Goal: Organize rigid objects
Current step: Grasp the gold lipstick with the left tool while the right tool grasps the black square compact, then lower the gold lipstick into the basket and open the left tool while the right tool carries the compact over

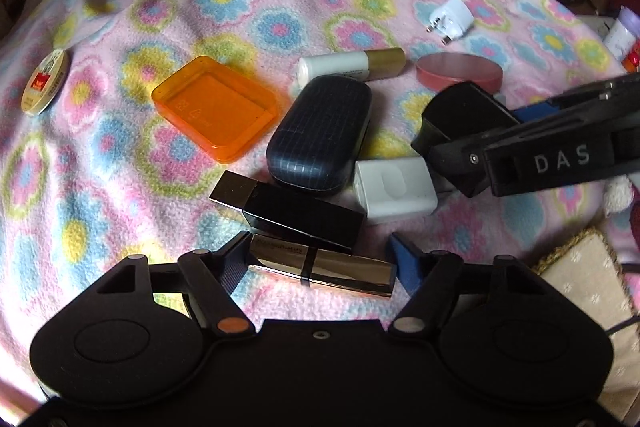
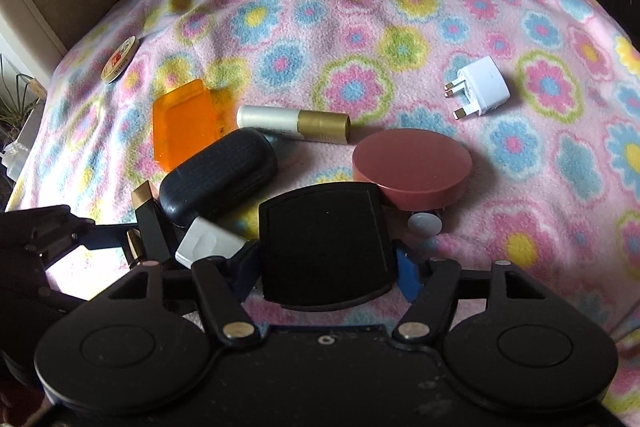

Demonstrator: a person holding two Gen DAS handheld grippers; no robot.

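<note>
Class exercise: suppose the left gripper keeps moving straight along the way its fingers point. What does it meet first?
The metallic gold lipstick tube comes first: it already lies crosswise between the open fingers of the left gripper. Just beyond it lies the black rectangular tube, then probably the dark glasses case, though depth is uncertain.

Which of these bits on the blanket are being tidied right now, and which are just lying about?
In hand:
black square case, in the right tongs
gold lipstick tube, between the left tongs

Lying about:
white plug
orange lid
round tin

Around one black glasses case [image 1: 320,135]: two lipsticks [image 1: 288,211], two white plugs [image 1: 451,19], one orange lid [image 1: 216,111], one pink disc [image 1: 459,71].
</note>
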